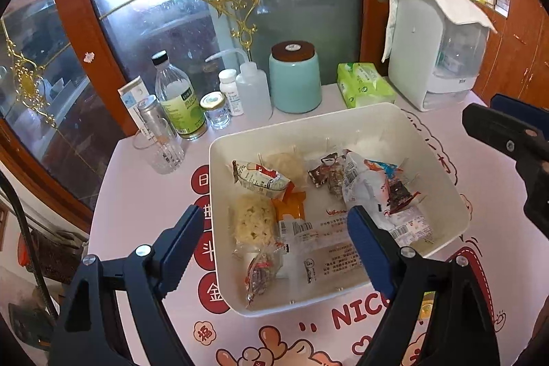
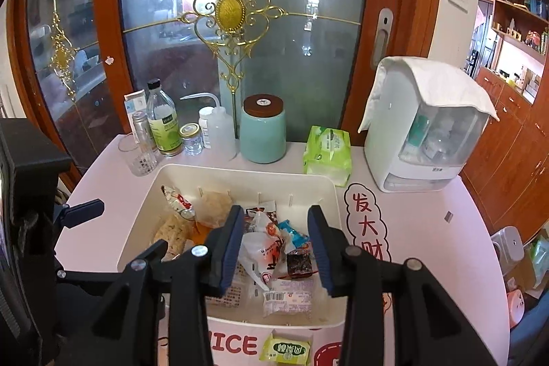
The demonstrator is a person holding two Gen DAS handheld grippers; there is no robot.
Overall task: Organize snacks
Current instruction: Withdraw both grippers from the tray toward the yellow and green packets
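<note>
Nearest, right wrist view: a small yellow-green snack packet (image 2: 286,349) lies on the printed tablecloth (image 2: 429,228), just outside the near wall of the white bin (image 2: 334,191). It looks like the one snack not yet in the bin.

Right gripper (image 2: 276,249): jaws parted to a moderate gap, nothing between them. It hovers over the near right part of the bin, above a white-and-red bag (image 2: 264,249) and a dark seaweed-like packet (image 2: 299,264).

Left gripper (image 1: 274,242): jaws spread wide, empty. One finger hangs outside the bin's left wall, the other over its interior. Whether either touches anything I cannot tell.

Bin contents, left wrist view: pale puffed cake (image 1: 254,222), orange sachet (image 1: 291,210), red-and-white packet (image 1: 260,177), clear labelled wrapper (image 1: 322,259), small dark wrapped pieces (image 1: 326,175). All loose, overlapping, unsorted.

Judged step: collecting is nearly done; the yellow-green packet remains out. The next move likely calls for the right gripper to draw back and drop low over that flat packet, pinching an edge, since it sits close under the bin wall.

Far side of table: ribbed glass (image 1: 161,150), green-label bottle (image 1: 178,98), small jar (image 1: 214,110), squeeze bottle (image 1: 252,91), teal canister (image 1: 294,78), tissue pack (image 1: 363,84), white dispenser (image 1: 435,47) under a cloth. Behind, the glass door (image 1: 206,6).
</note>
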